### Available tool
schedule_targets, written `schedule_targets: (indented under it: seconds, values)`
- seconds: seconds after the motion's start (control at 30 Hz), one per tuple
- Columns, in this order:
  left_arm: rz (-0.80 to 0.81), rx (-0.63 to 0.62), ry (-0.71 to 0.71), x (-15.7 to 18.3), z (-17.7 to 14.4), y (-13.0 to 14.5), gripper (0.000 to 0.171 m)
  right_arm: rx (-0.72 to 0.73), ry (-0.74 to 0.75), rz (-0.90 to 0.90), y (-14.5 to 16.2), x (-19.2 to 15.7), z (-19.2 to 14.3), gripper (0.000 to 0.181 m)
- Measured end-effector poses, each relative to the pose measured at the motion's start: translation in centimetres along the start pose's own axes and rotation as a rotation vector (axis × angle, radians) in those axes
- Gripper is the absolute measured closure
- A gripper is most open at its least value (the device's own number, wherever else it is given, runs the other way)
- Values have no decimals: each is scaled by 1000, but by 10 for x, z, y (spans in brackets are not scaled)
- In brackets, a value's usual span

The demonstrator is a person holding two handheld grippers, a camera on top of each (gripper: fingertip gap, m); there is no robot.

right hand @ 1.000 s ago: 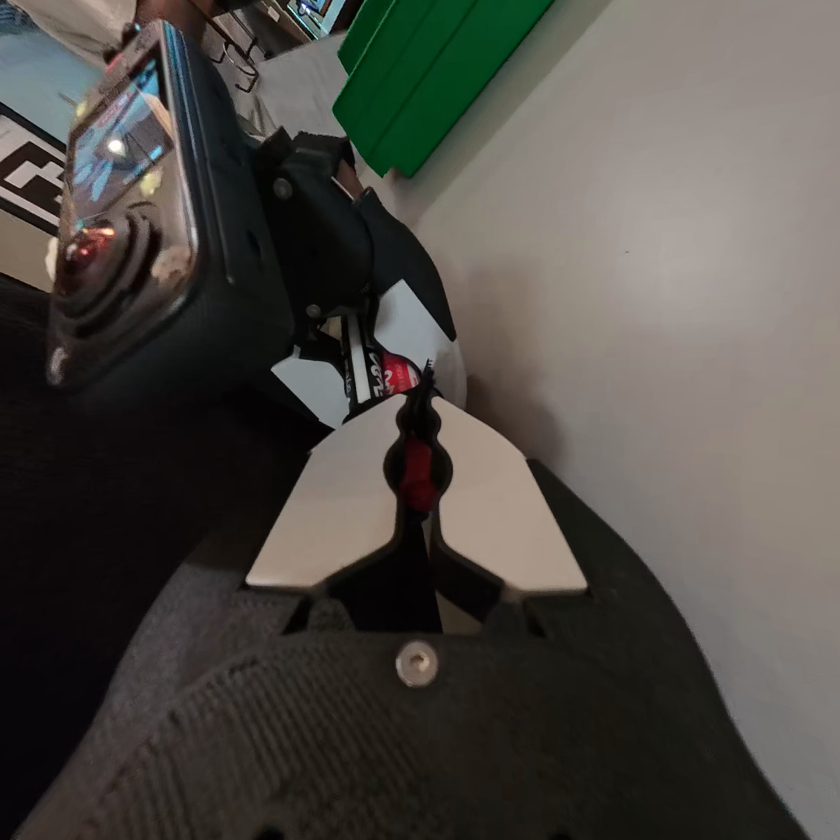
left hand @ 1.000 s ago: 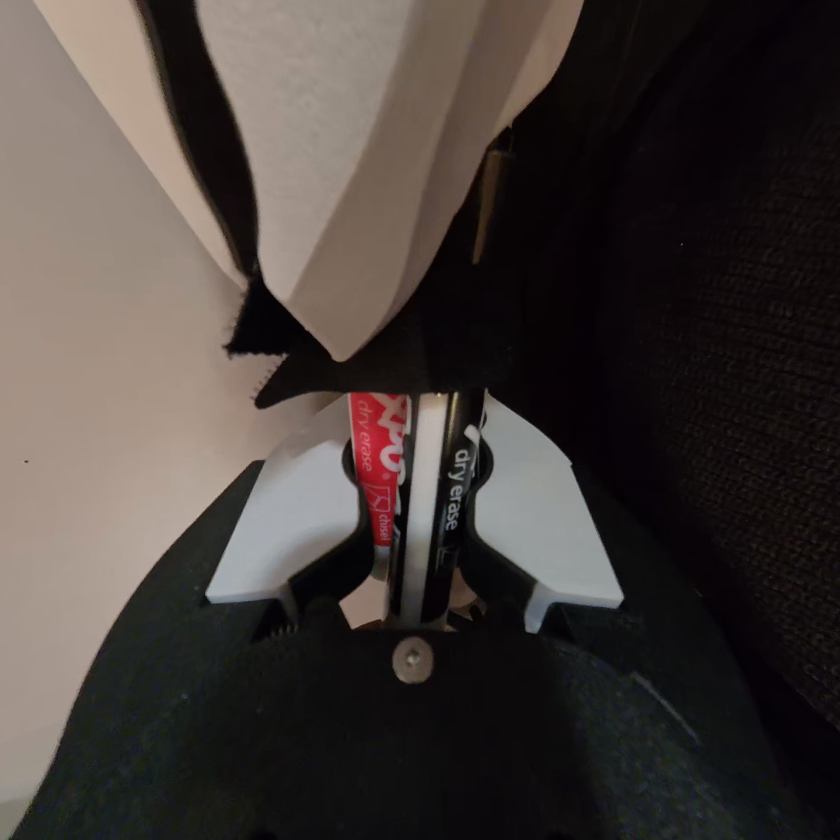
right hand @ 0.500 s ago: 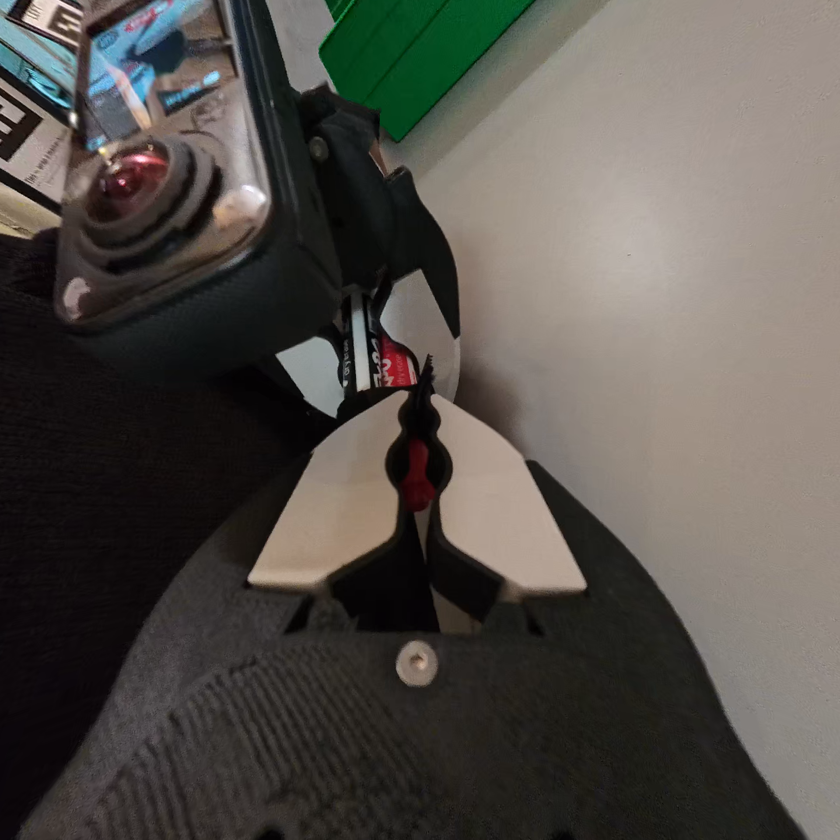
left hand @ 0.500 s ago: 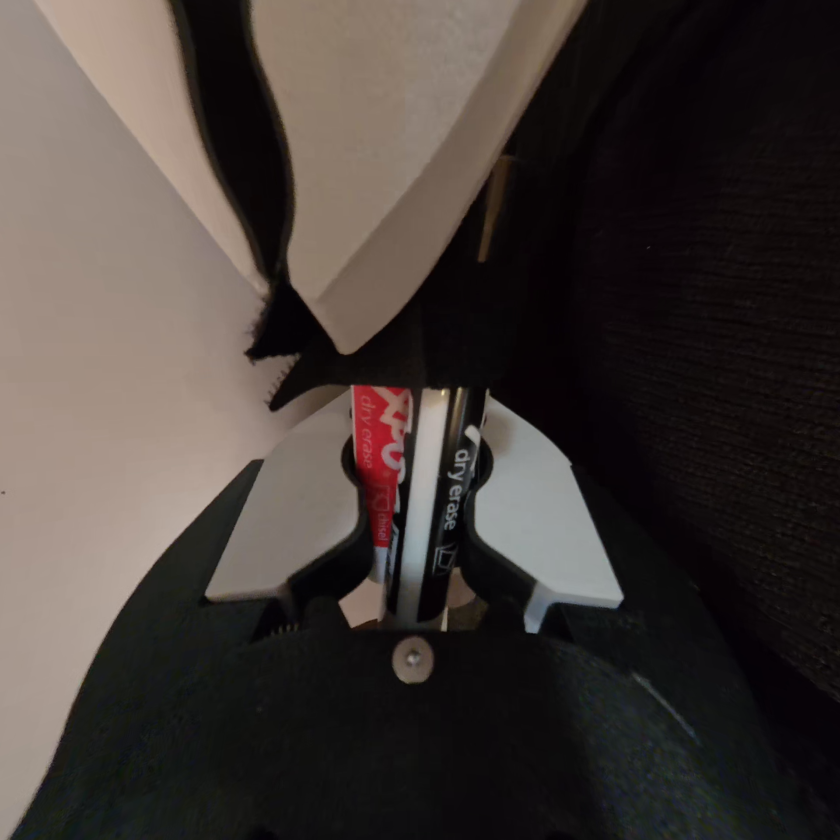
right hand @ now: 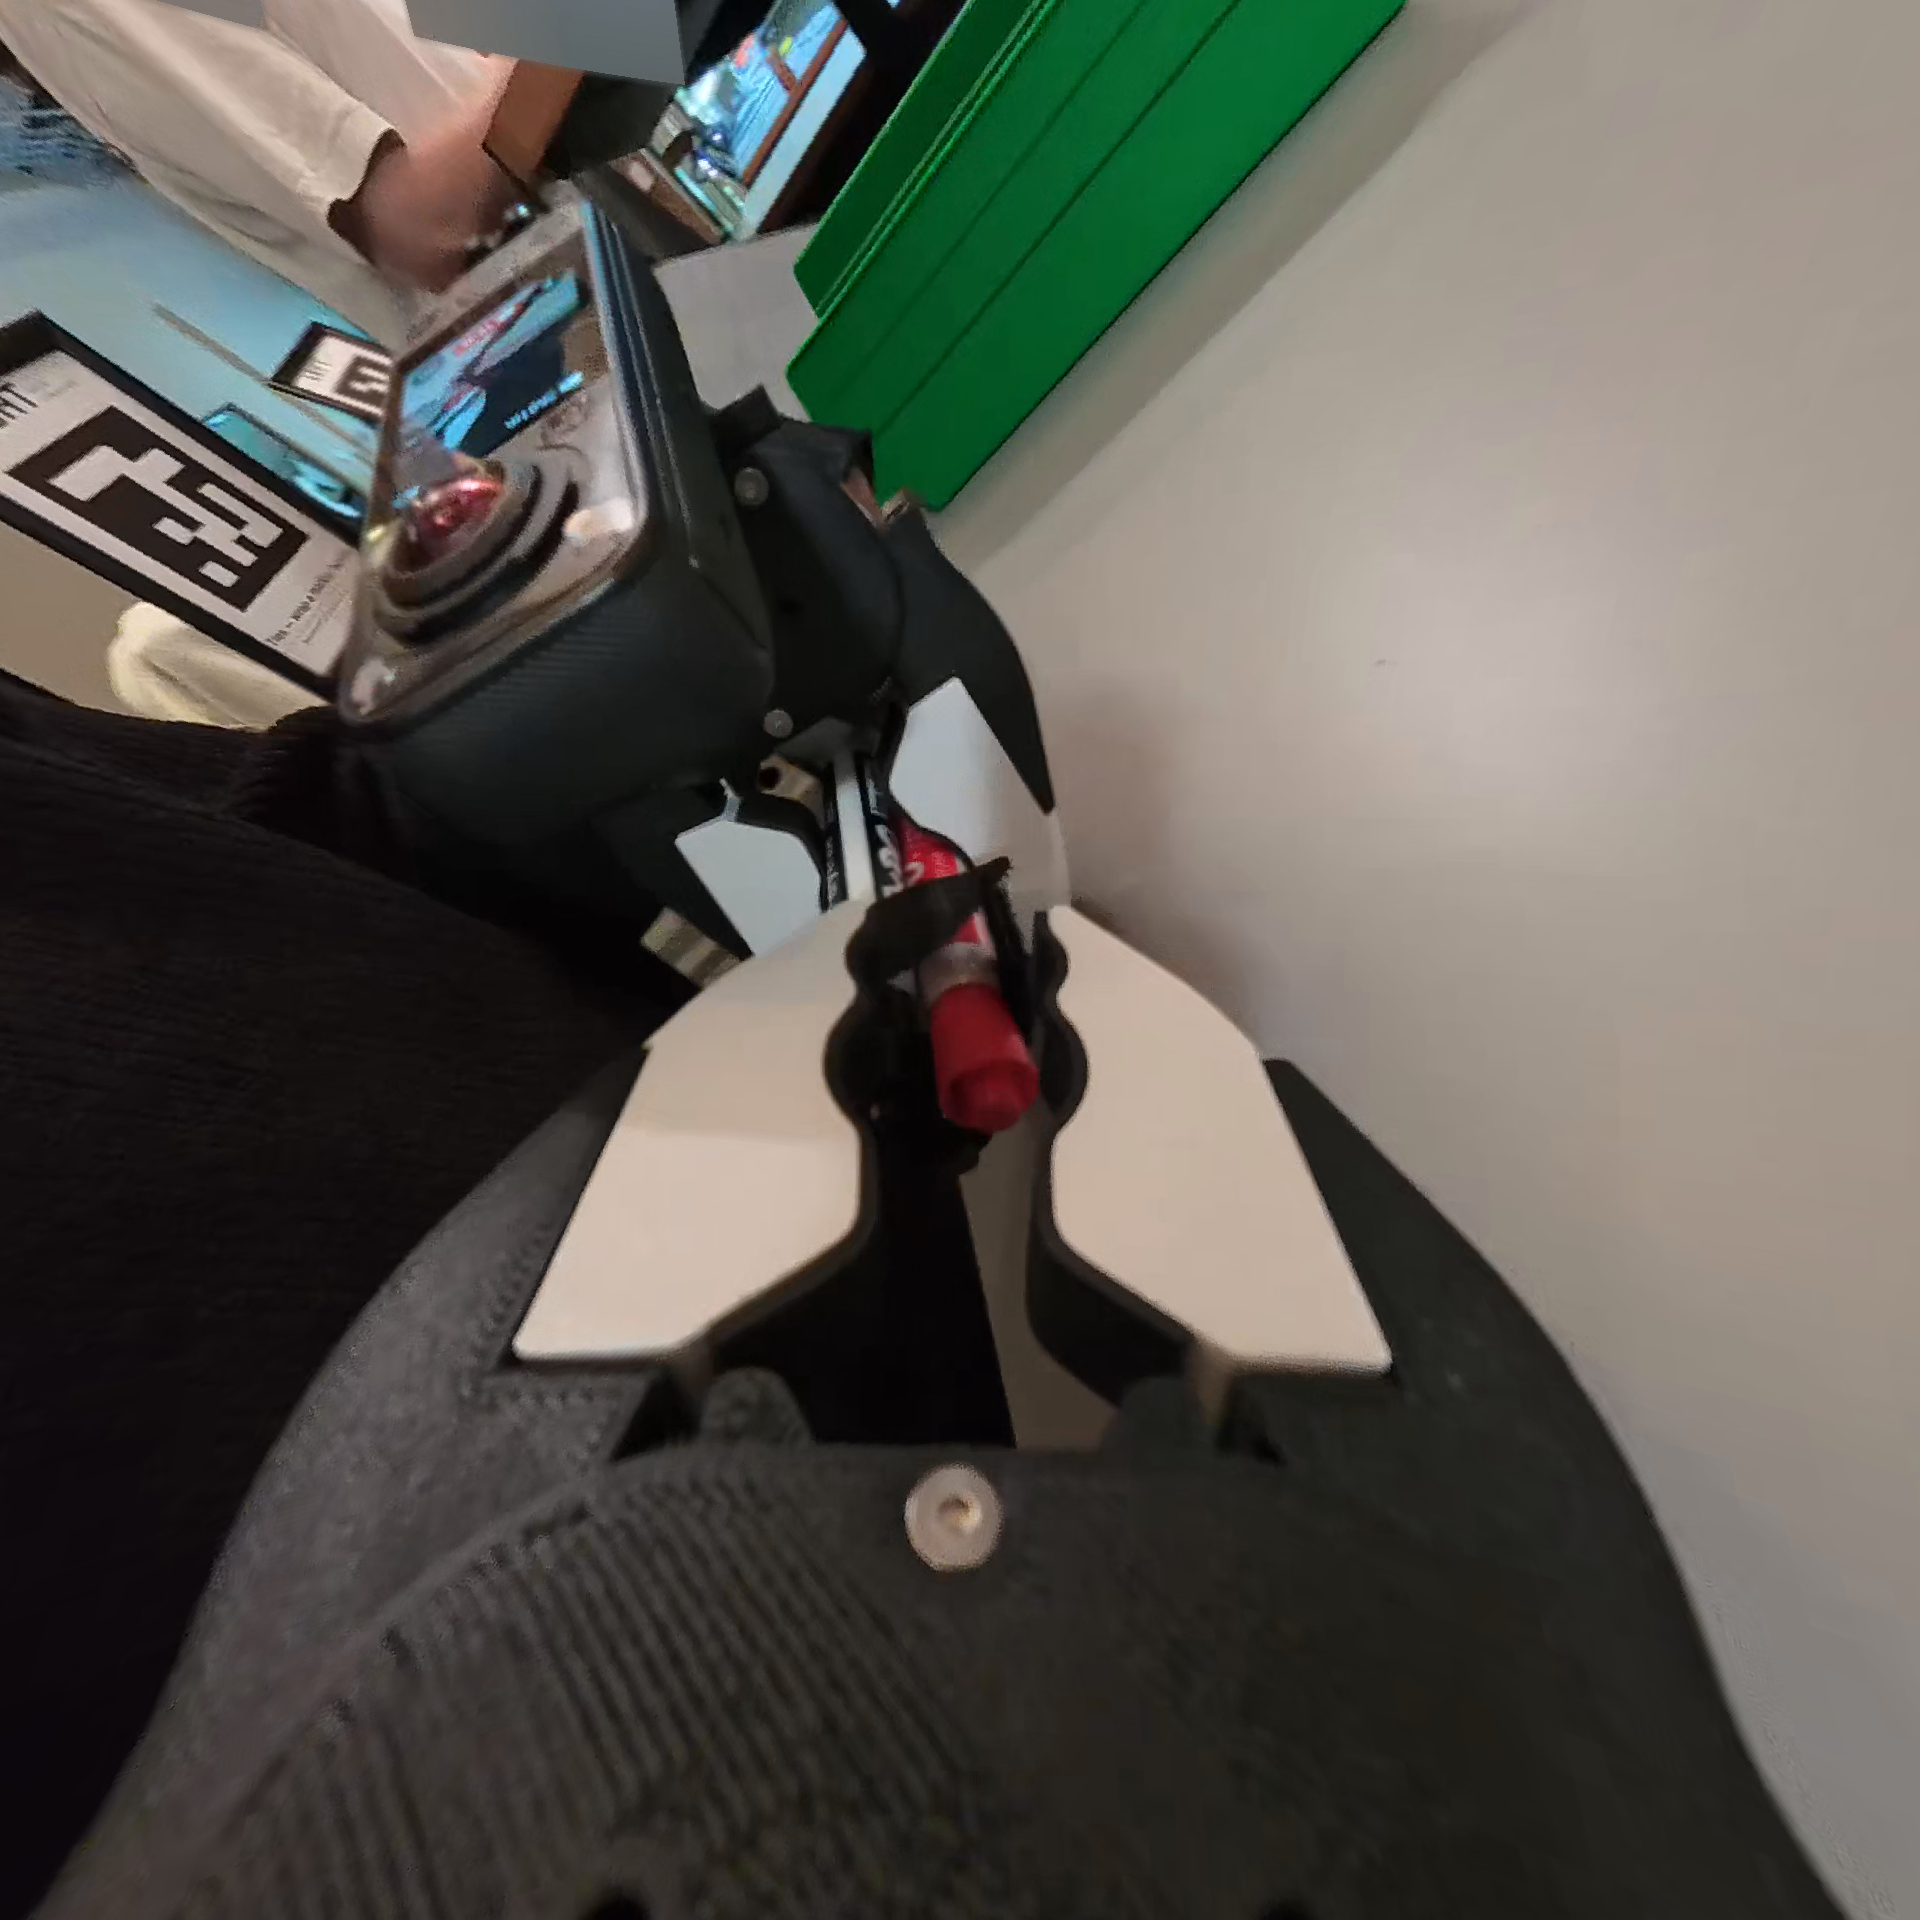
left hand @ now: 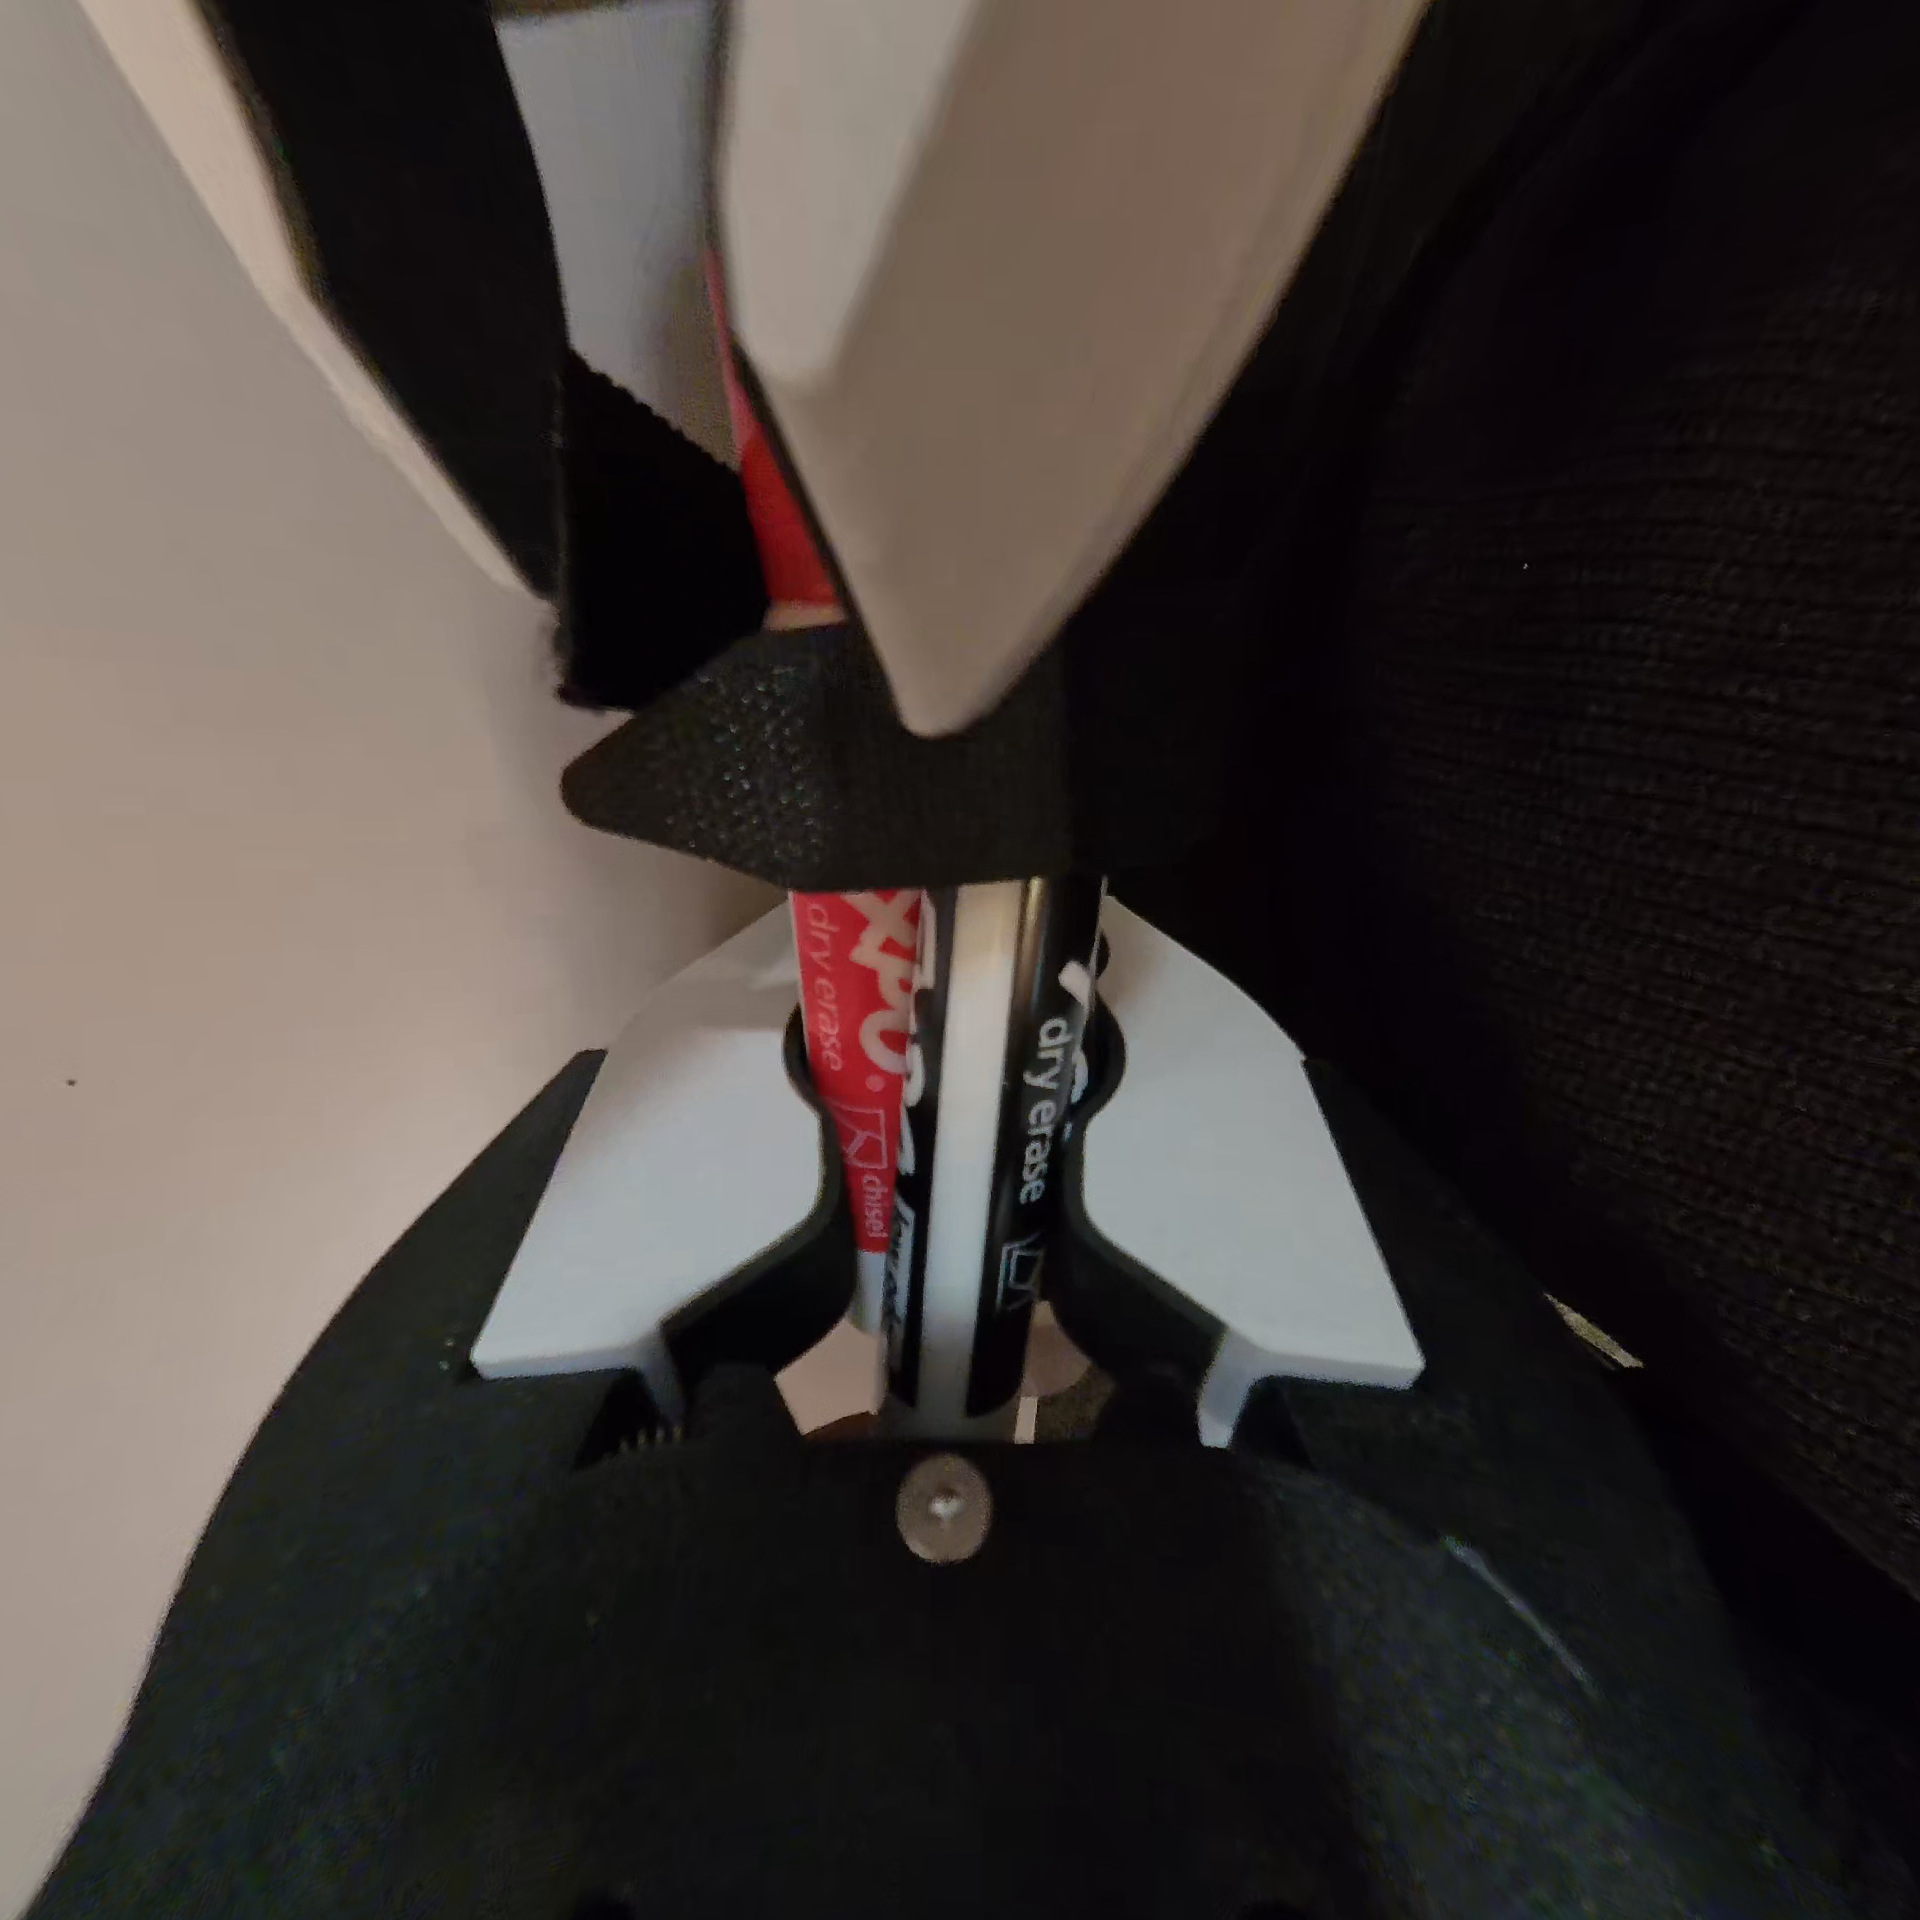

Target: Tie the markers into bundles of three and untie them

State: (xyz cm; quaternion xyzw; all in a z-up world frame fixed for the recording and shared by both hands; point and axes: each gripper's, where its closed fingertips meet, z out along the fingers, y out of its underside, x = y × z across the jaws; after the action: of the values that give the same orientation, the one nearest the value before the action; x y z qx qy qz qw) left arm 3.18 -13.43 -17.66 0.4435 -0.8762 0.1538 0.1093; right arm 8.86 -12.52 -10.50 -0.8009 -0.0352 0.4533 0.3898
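My left gripper [left hand: 951,1049] was clamped on the markers [left hand: 940,1122], a red one and a black one side by side between the white fingers [left hand: 665,1216]. A black strap [left hand: 821,779] wrapped the bundle just past the fingertips. My right gripper [right hand: 951,1023] had parted slightly around the red marker cap [right hand: 977,1060] and the strap end; actual grip I couldn't tell. All this was above the white worktop [right hand: 1558,727], with green boards [right hand: 1039,229] toward its far edge.

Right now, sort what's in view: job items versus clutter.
Job:
- markers, clamped in the left gripper
- black strap around them
- right gripper, fingers apart at the red cap

Lying about:
- green boards
- black-and-white marker card
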Motion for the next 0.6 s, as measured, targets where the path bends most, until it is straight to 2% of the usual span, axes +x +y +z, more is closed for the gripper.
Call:
schedule_targets:
  seconds: [0.03,0.13,0.23,0.4,0.5,0.6]
  values:
    - [2,-1,-2,0,0,0,129,-18,-17,17,3,-1,2,150]
    - [9,-5,6,3,1,-1,129,-63,-30,23,10,-2,9,158]
    - [20,-18,16,7,4,-2,129,-93,1,-5,13,0,11,177]
    - [22,-17,19,9,5,-4,130,-145,91,-82,17,6,6,179]
    - [7,-11,16,7,4,-4,129,-114,137,-152,10,5,4,179]
    - [9,6,29,8,3,-5,129,-80,117,-181,4,-2,4,179]
